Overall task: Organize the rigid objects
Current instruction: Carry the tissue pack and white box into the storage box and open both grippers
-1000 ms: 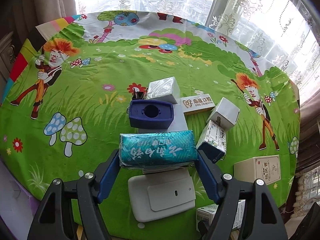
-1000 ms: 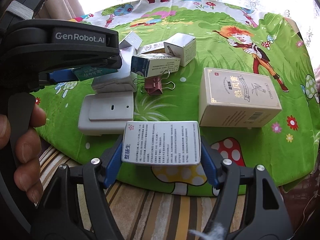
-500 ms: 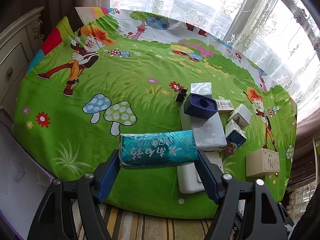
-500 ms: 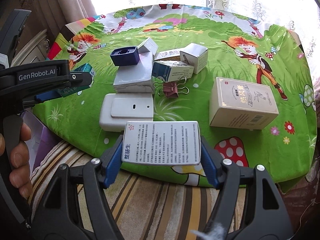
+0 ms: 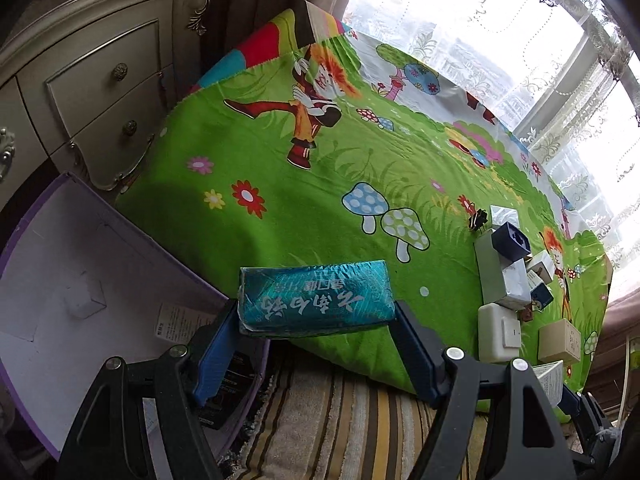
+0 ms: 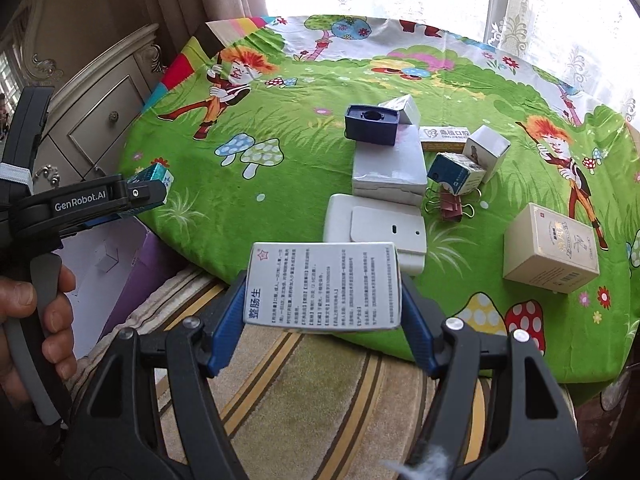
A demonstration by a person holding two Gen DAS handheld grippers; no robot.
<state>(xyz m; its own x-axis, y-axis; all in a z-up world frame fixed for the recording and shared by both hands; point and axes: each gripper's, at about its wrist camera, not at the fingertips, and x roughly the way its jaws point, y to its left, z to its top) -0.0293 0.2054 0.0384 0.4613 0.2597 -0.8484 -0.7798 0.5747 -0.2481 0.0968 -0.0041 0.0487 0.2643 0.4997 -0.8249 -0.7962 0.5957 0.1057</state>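
Left gripper (image 5: 316, 316) jaws pinched teal packet (image 5: 314, 296) by its short ends, above worktop edge beside open purple box (image 5: 80, 280), likely its destination. Right gripper (image 6: 322, 312) jaws clamped white printed carton (image 6: 322, 286) likewise, over striped rug (image 6: 312, 380). Left view alone showed box interior. Right view alone showed hand (image 6: 28, 320), binder clips (image 6: 450, 204) and remaining clutter on green cloth (image 6: 288, 184).
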